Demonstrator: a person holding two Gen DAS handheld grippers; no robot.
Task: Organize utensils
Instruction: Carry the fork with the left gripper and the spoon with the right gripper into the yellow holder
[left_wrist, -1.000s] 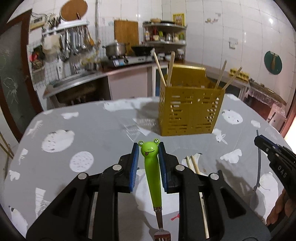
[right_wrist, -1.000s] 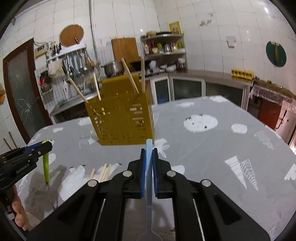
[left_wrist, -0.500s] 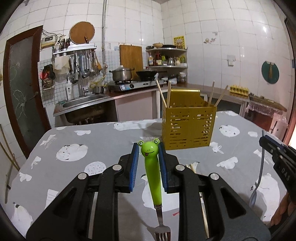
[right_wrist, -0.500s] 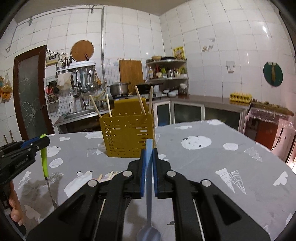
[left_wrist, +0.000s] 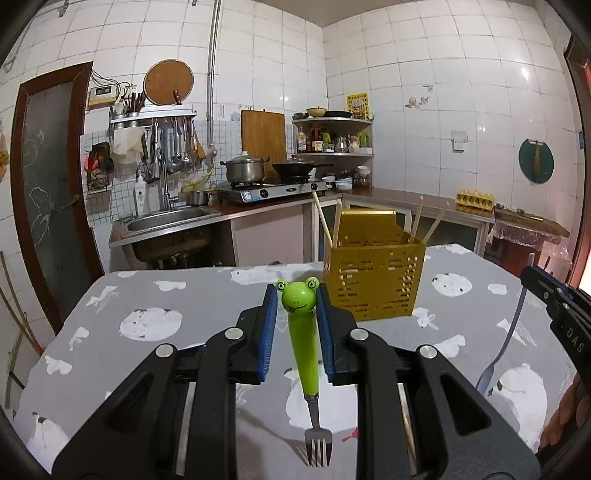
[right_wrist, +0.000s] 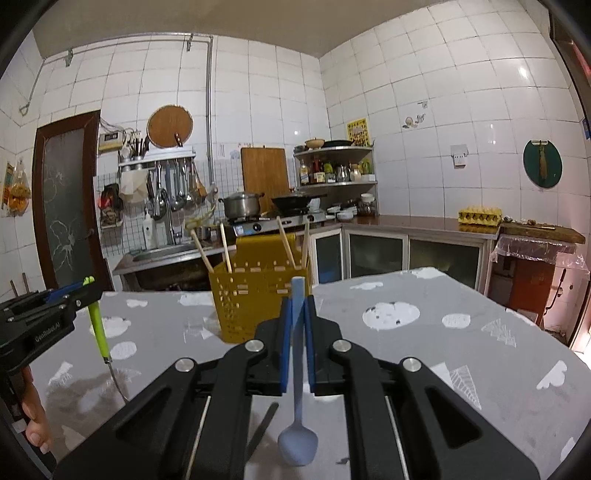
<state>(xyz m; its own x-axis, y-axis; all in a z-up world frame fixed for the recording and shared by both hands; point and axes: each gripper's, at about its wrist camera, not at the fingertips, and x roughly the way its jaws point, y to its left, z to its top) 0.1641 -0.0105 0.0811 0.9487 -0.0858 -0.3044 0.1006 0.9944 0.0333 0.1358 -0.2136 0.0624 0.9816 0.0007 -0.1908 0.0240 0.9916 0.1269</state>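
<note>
My left gripper (left_wrist: 296, 295) is shut on a green frog-handled fork (left_wrist: 302, 343), tines hanging down above the table; it also shows in the right wrist view (right_wrist: 99, 325). My right gripper (right_wrist: 296, 301) is shut on a light blue spoon (right_wrist: 297, 406), bowl hanging down; it shows in the left wrist view (left_wrist: 504, 343). The yellow perforated utensil holder (left_wrist: 373, 280) stands on the table ahead of both grippers (right_wrist: 255, 306), with several wooden chopsticks (left_wrist: 321, 219) in it.
The table has a grey cloth with white animal prints (left_wrist: 155, 325). A loose chopstick (left_wrist: 406, 424) lies on it below my left gripper. Behind are a sink (left_wrist: 166, 221), a stove with a pot (left_wrist: 245, 171) and a counter (right_wrist: 417, 225).
Both grippers have risen and tilted up with their utensils held. The holder now looks farther and lower, and the loose chopsticks on the cloth have mostly dropped from view.
</note>
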